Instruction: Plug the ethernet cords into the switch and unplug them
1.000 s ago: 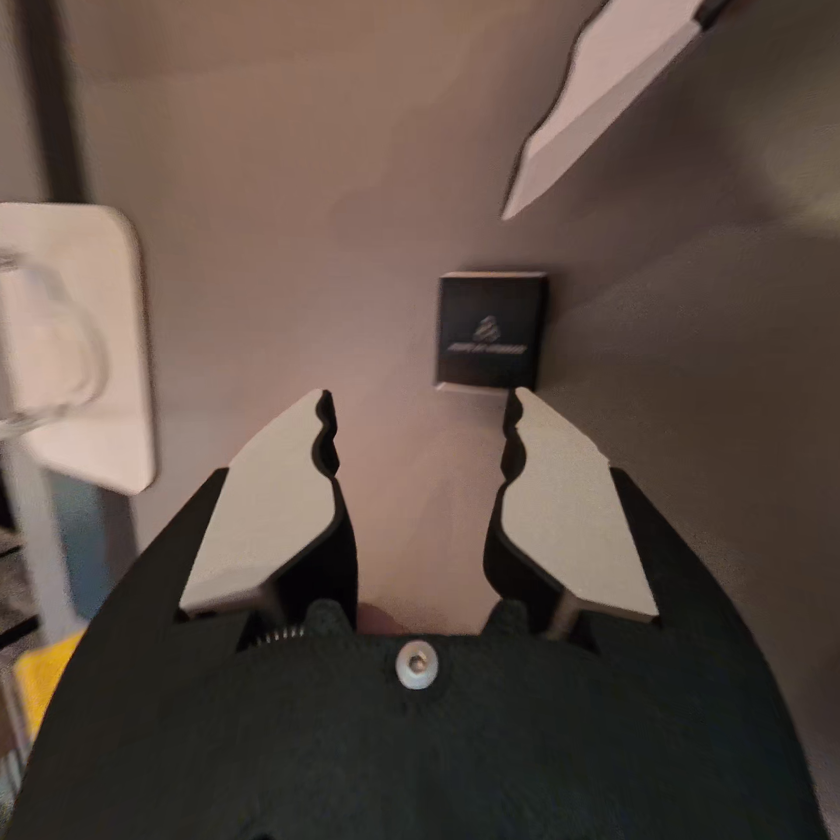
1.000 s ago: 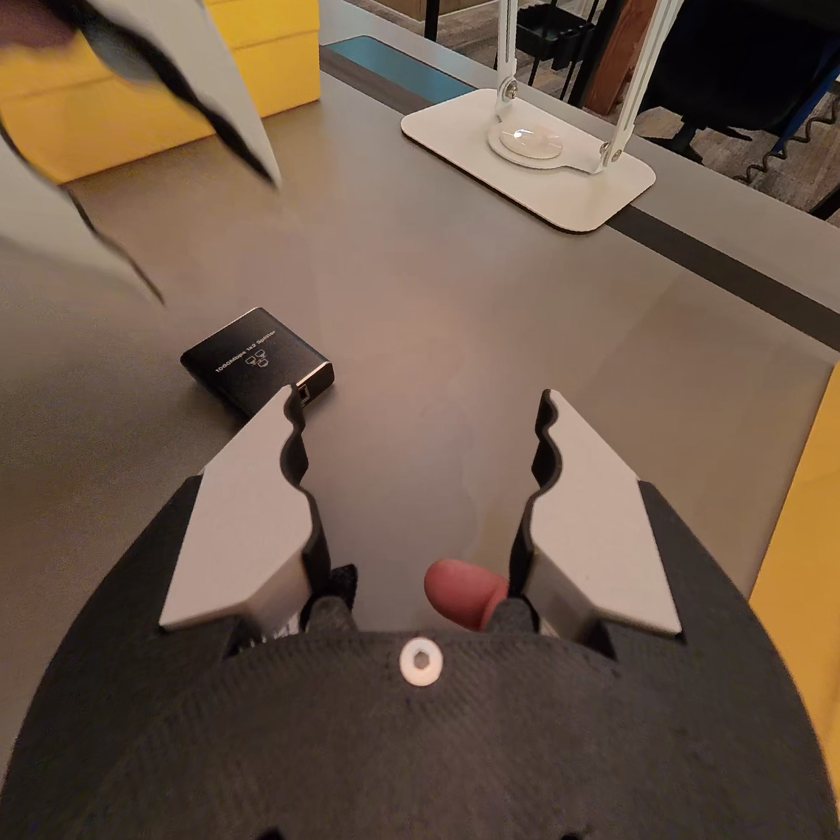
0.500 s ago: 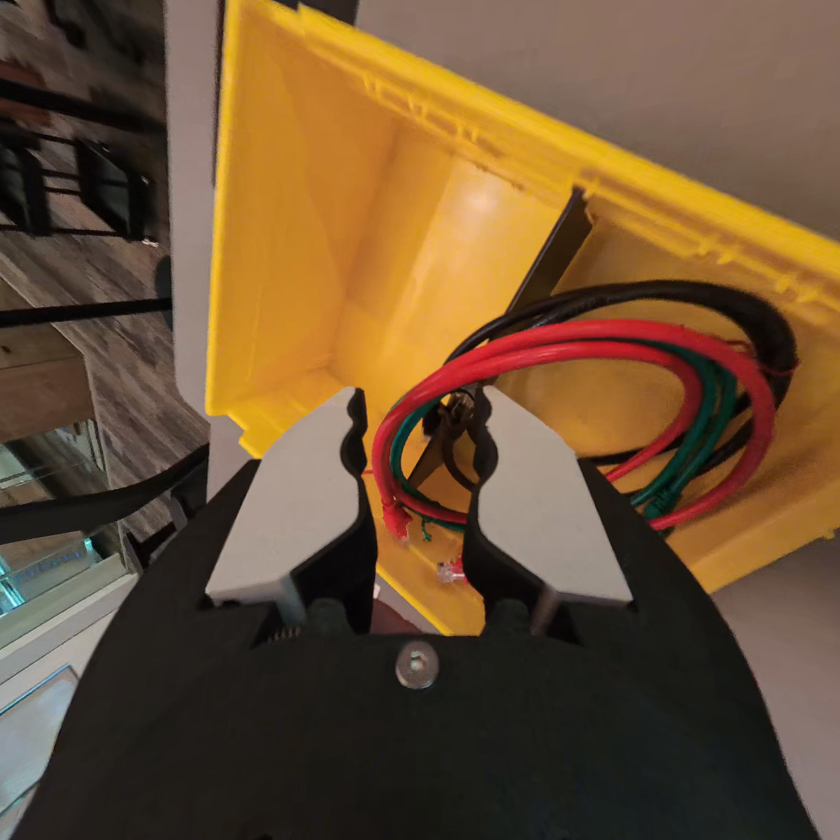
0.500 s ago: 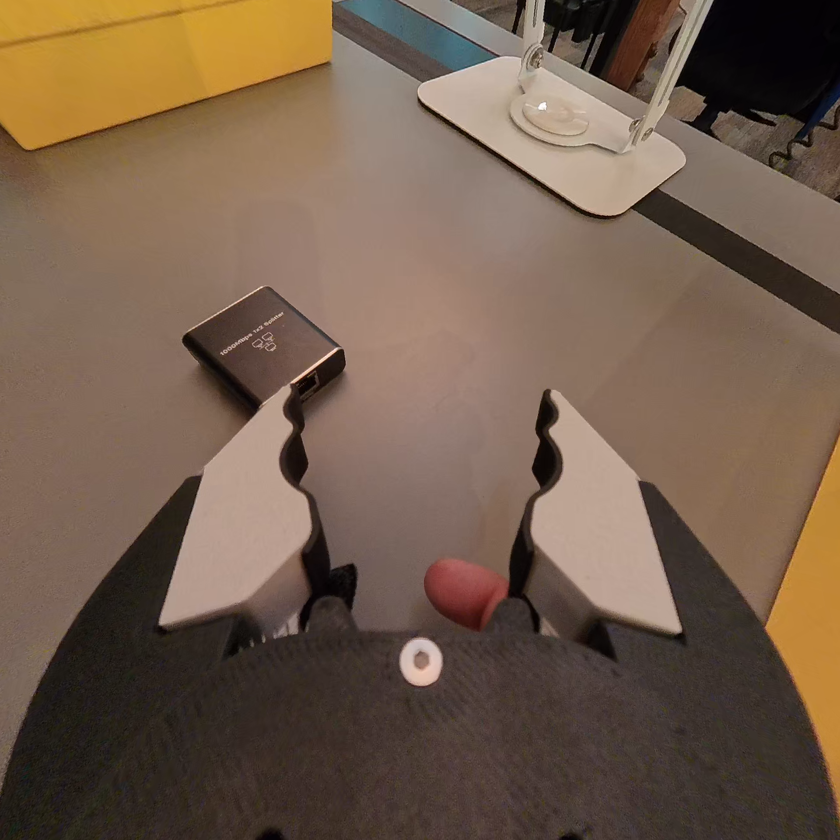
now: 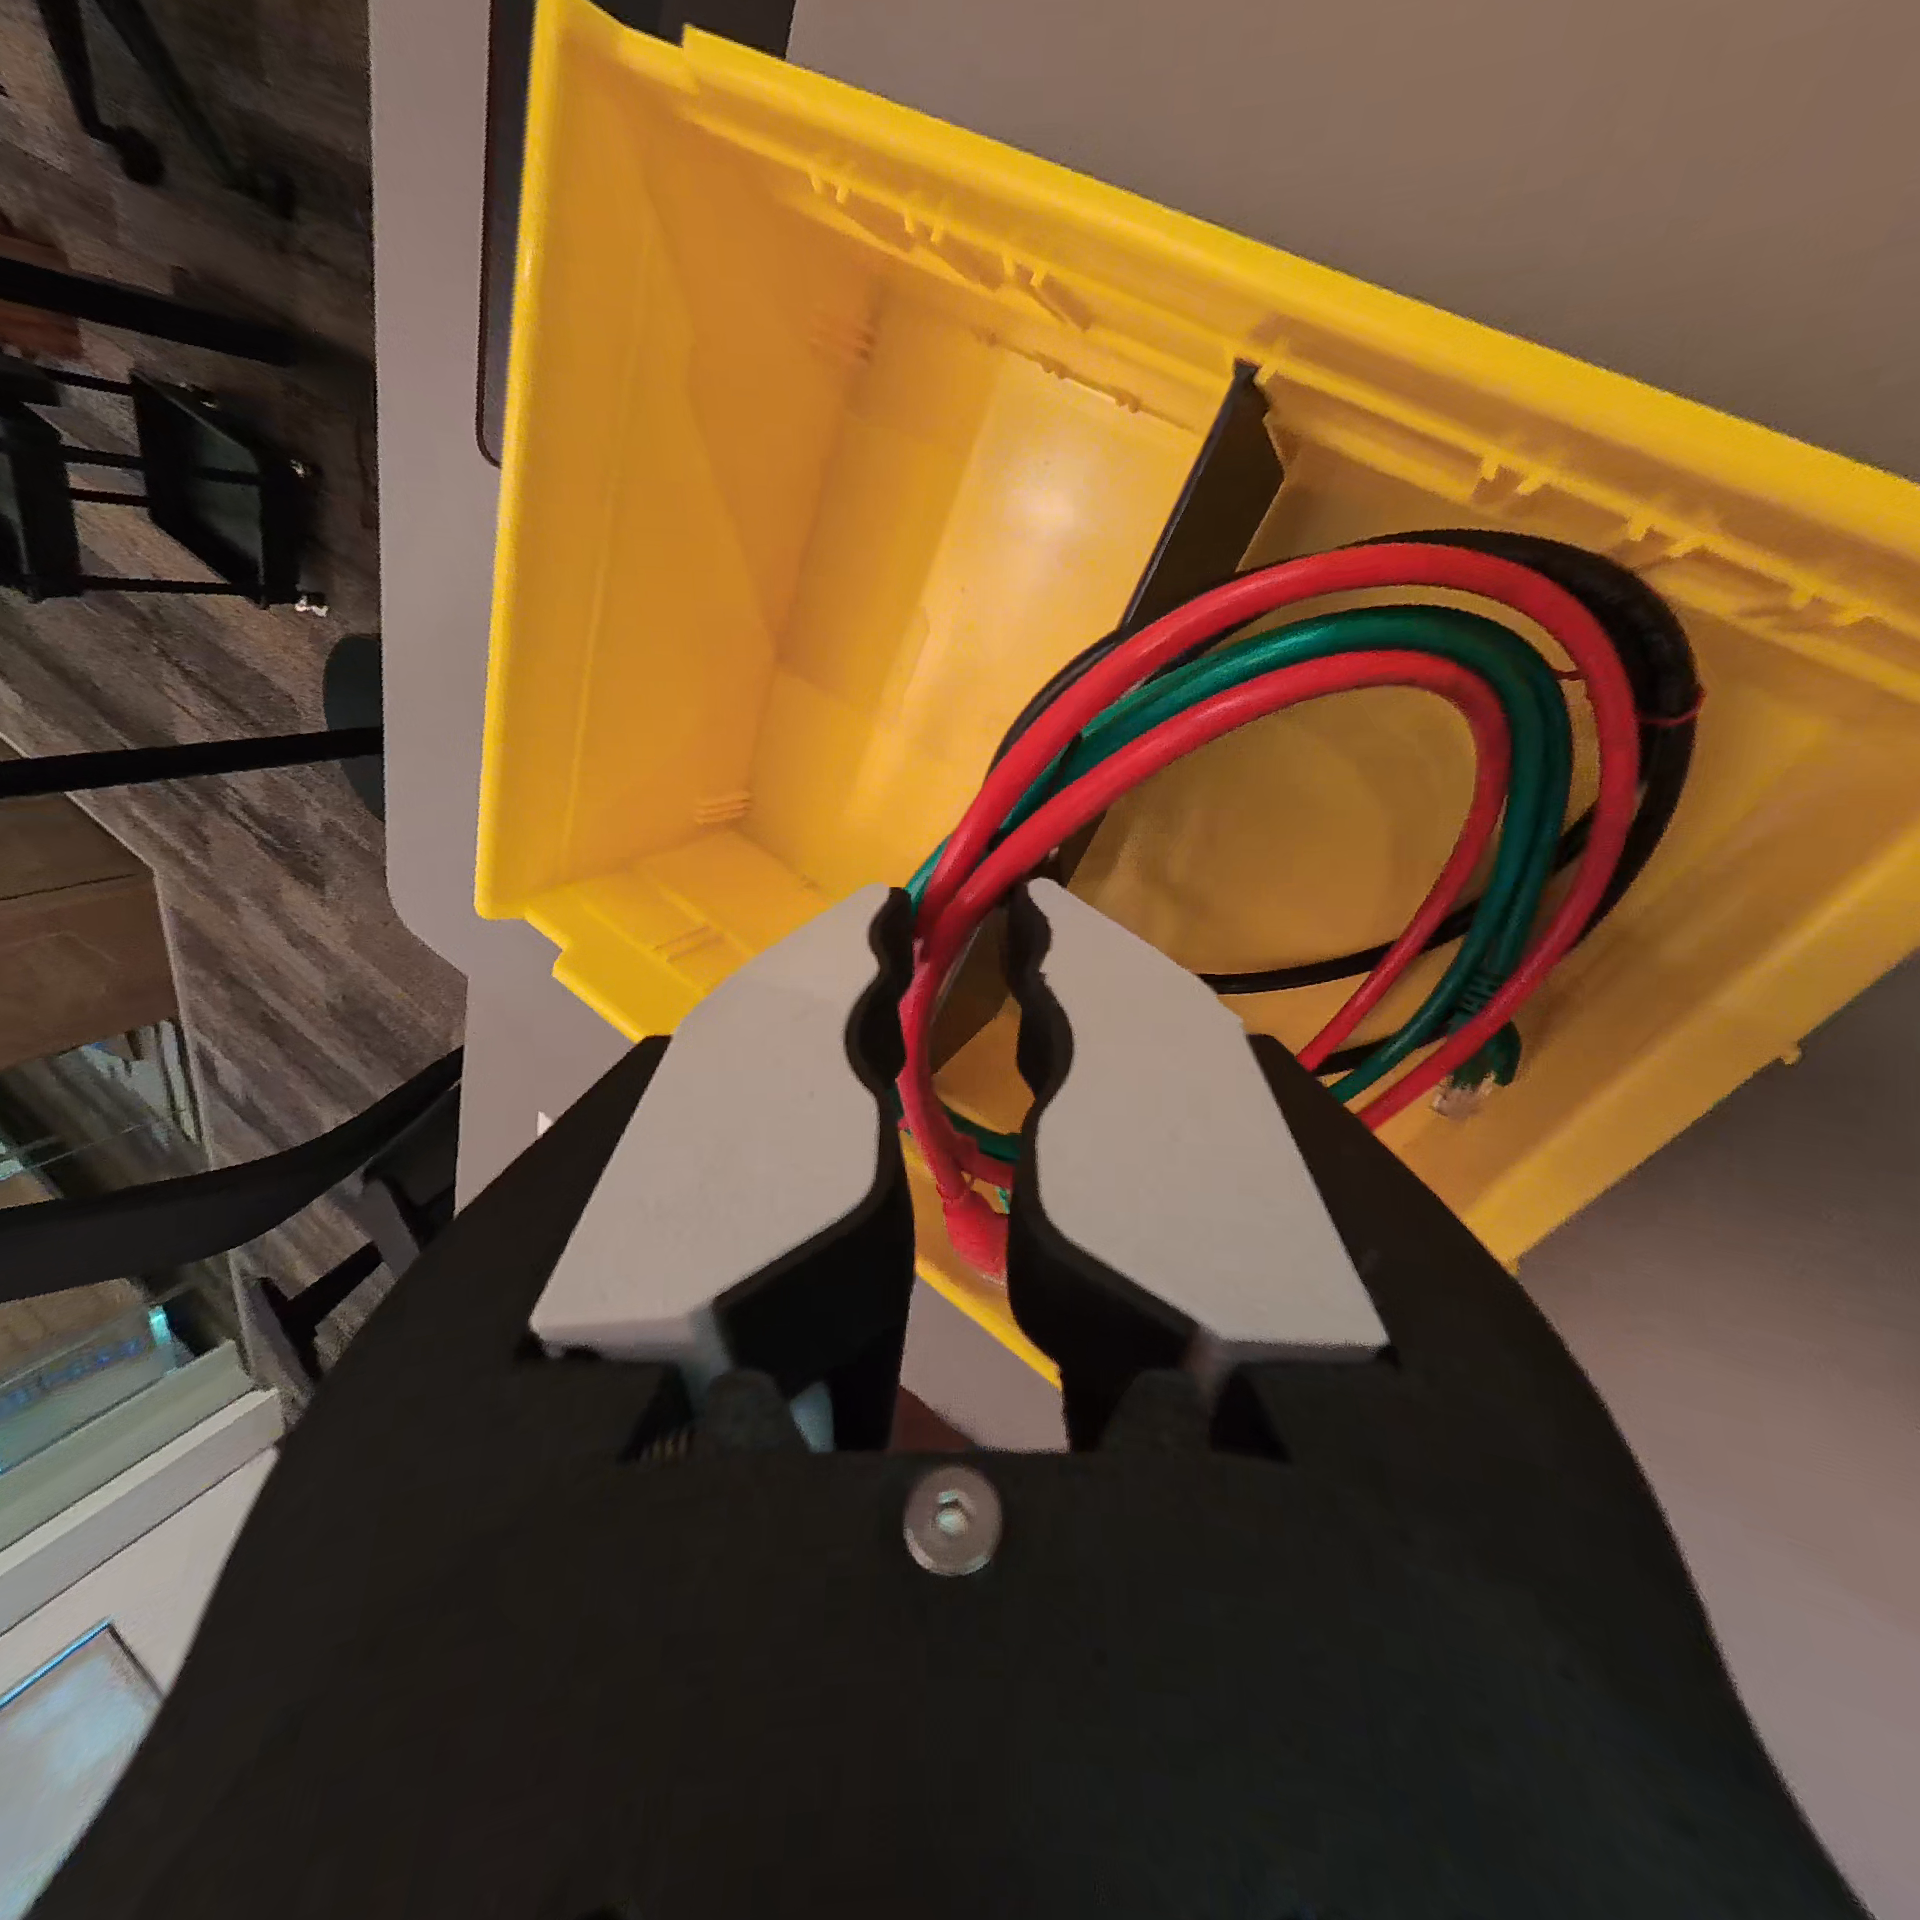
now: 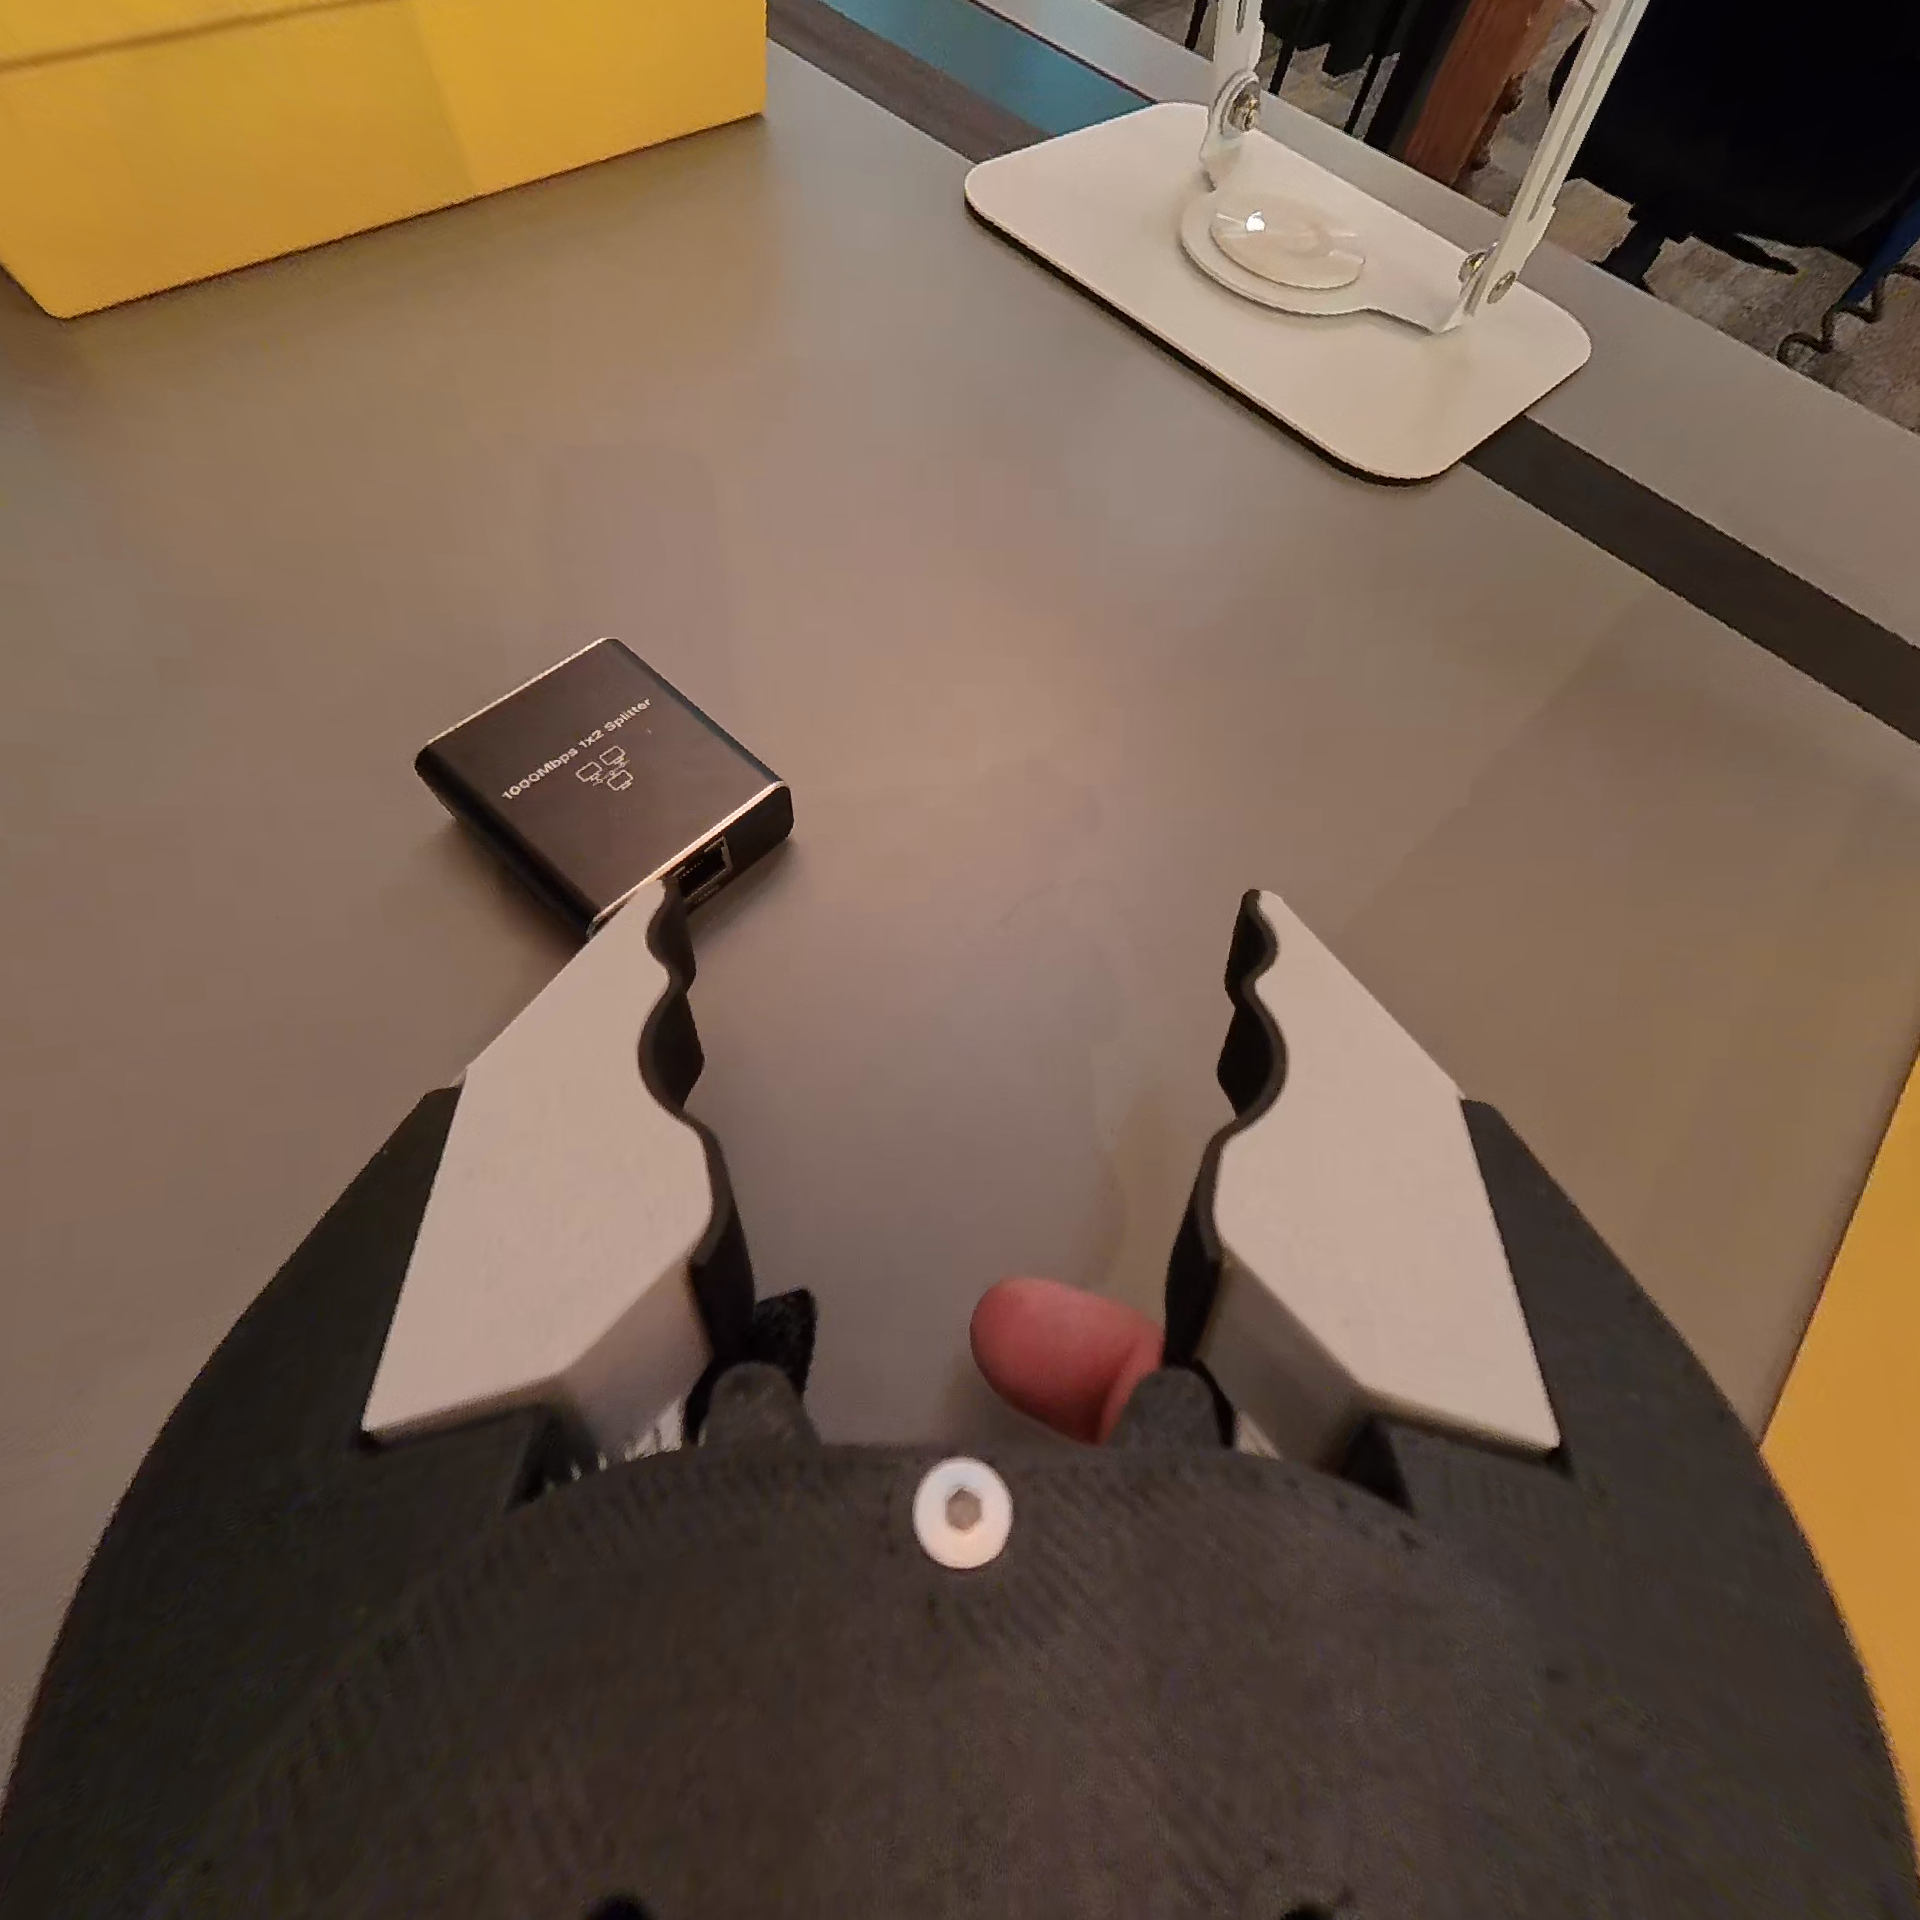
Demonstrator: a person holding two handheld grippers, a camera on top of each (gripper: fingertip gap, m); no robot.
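In the left wrist view, red (image 5: pixel 1351 566), green (image 5: pixel 1351 634) and black (image 5: pixel 1652 644) ethernet cords lie coiled in a yellow bin (image 5: pixel 1039 197). My left gripper (image 5: pixel 956 904) reaches into the bin. Its jaws are narrowly apart, with a loop of the red cord running between them and its red plug (image 5: pixel 971 1236) lower in the gap. In the right wrist view, the small black switch (image 6: pixel 592 779) lies flat on the grey table, an empty port (image 6: pixel 707 868) facing me. My right gripper (image 6: pixel 956 914) is open and empty above the table, its left fingertip just in front of the switch.
A black divider (image 5: pixel 1205 499) splits the bin; the left compartment holds nothing. A white stand base (image 6: pixel 1278 301) sits at the table's far right. The yellow bin (image 6: pixel 312 125) shows at far left and another yellow edge (image 6: pixel 1860 1247) at right. A person's fingertip (image 6: pixel 1060 1351) shows behind the right fingers. Spacing between my two grippers at the tips: around 40 cm. My right gripper is the nearer one to the small black switch (image 6: pixel 592 779): about 4 cm, against 35 cm.
My left gripper swung from above the switch to the yellow bin, moved in on the cords, and its jaws narrowed around the red cord. The right gripper has barely moved.
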